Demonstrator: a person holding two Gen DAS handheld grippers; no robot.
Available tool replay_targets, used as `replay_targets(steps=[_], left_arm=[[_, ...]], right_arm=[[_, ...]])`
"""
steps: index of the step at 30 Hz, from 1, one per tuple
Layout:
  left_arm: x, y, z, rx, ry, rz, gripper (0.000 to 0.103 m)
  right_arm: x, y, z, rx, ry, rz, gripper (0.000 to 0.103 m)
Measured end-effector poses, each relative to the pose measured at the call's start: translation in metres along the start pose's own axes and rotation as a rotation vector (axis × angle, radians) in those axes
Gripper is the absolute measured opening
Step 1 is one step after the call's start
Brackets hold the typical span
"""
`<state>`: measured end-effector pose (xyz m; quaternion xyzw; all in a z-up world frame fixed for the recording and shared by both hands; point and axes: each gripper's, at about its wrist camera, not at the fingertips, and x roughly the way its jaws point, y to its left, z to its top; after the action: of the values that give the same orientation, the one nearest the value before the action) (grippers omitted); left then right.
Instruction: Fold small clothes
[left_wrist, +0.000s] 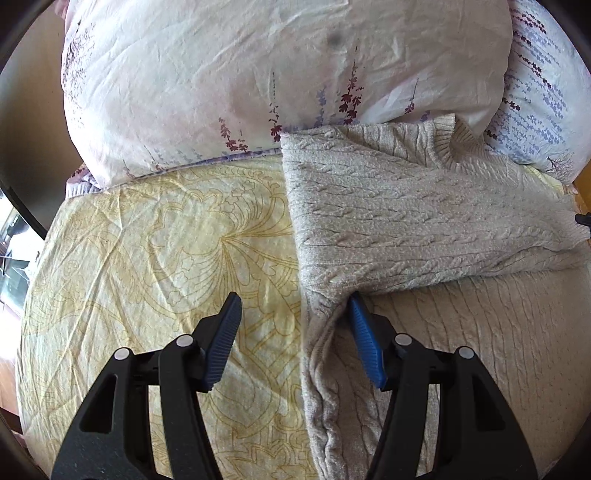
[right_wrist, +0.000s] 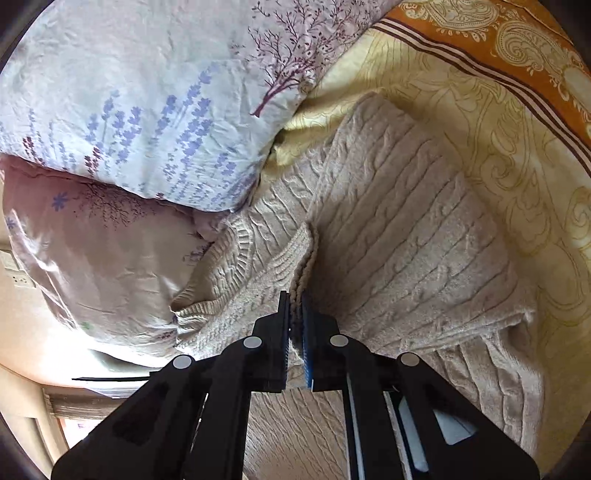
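On the yellow patterned bed sheet (left_wrist: 155, 236), beige cable-knit sweater (left_wrist: 406, 221) lies near floral pillows (left_wrist: 221, 74).
Left gripper (left_wrist: 293, 306) gapes over its edge; right gripper (right_wrist: 294, 306) pinches a fold.

Left gripper (left_wrist: 295, 304), low in the left wrist frame, has its jaws spread apart. Right gripper (right_wrist: 294, 299), at lower centre of the right wrist frame, has its jaws pinched nearly together.

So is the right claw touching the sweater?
Touching. The right wrist view shows the right claw pinching a fold of the beige cable-knit sweater between its pads.
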<state>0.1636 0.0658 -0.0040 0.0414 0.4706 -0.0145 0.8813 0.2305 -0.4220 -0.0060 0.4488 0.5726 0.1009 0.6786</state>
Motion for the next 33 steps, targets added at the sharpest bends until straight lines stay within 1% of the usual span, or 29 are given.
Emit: replay_targets(steps=[1,3,5,7,8,9,11,12,13,14,15,17,19,20,21,22,23,24,25,26,27,28,30,32,33], left_arm=[[0.000,-0.002,0.001,0.018,-0.003,0.017,0.059],[0.000,-0.009,0.003,0.064,-0.013,0.057,0.059],[-0.001,-0.011,0.004,0.083,-0.024,0.080,0.058],[-0.001,-0.008,0.005,0.057,-0.031,0.079,0.056],[-0.002,-0.004,0.007,0.027,-0.037,0.069,0.055],[-0.003,0.001,0.007,-0.007,-0.043,0.057,0.054],[-0.007,0.011,0.006,-0.074,-0.062,0.033,0.053],[-0.007,0.015,0.006,-0.106,-0.068,0.021,0.053],[-0.008,0.021,0.004,-0.143,-0.072,0.004,0.053],[-0.007,0.023,0.002,-0.176,-0.069,-0.009,0.053],[-0.005,0.028,0.000,-0.208,-0.061,-0.025,0.053],[0.001,0.035,-0.005,-0.266,-0.042,-0.056,0.053],[0.001,0.039,-0.010,-0.313,-0.050,-0.077,0.053],[0.001,0.039,-0.011,-0.322,-0.050,-0.078,0.054],[0.001,0.038,-0.011,-0.324,-0.048,-0.076,0.055],[0.000,0.037,-0.011,-0.314,-0.044,-0.073,0.056],[-0.002,0.036,-0.011,-0.298,-0.039,-0.059,0.061],[-0.004,0.035,-0.012,-0.279,-0.038,-0.037,0.069],[-0.008,0.036,-0.014,-0.268,-0.043,-0.018,0.072],[-0.014,0.037,-0.015,-0.262,-0.052,-0.005,0.078],[-0.018,0.039,-0.016,-0.261,-0.063,0.005,0.080],[-0.023,0.040,-0.015,-0.258,-0.078,0.016,0.080],[-0.035,0.036,-0.008,-0.236,-0.136,0.047,0.079],[-0.046,0.022,0.005,-0.194,-0.203,0.032,0.080],[-0.050,0.014,0.012,-0.169,-0.228,-0.007,0.081]], right_arm=[[0.002,0.000,-0.001,0.001,0.009,-0.016,0.027],[0.006,-0.002,-0.004,0.000,0.009,-0.047,0.039],[0.011,0.001,-0.006,-0.011,0.012,-0.070,0.039],[0.020,0.004,-0.007,-0.032,0.024,-0.087,0.037],[0.019,0.006,-0.007,-0.047,0.030,-0.085,0.022],[0.021,0.007,-0.009,-0.054,0.044,-0.058,0.009],[0.015,0.011,-0.012,-0.039,0.022,0.070,0.008],[0.008,0.015,-0.013,-0.042,-0.004,0.144,0.008],[0.001,0.017,-0.013,-0.053,-0.029,0.171,0.008],[-0.003,0.019,-0.013,-0.067,-0.043,0.172,0.008],[-0.004,0.018,-0.013,-0.082,-0.045,0.141,0.008],[0.002,0.011,-0.013,-0.088,-0.028,0.037,0.008],[0.010,0.000,-0.017,-0.078,-0.006,-0.044,0.007],[0.014,-0.003,-0.019,-0.080,0.001,-0.062,0.007],[0.013,-0.005,-0.021,-0.089,-0.012,-0.059,0.007],[0.011,-0.004,-0.020,-0.107,-0.012,-0.078,0.007],[0.010,0.001,-0.019,-0.131,-0.013,-0.104,0.007],[0.007,0.006,-0.019,-0.162,-0.028,-0.146,0.008],[0.002,0.011,-0.019,-0.196,-0.060,-0.196,0.013],[-0.005,0.016,-0.019,-0.233,-0.107,-0.245,0.015],[-0.010,0.021,-0.019,-0.264,-0.144,-0.266,0.021],[-0.014,0.026,-0.019,-0.296,-0.169,-0.265,0.024],[-0.012,0.039,-0.023,-0.373,-0.178,-0.235,0.025],[-0.001,0.055,-0.028,-0.447,-0.161,-0.214,0.025],[0.006,0.062,-0.033,-0.488,-0.144,-0.201,0.025]])
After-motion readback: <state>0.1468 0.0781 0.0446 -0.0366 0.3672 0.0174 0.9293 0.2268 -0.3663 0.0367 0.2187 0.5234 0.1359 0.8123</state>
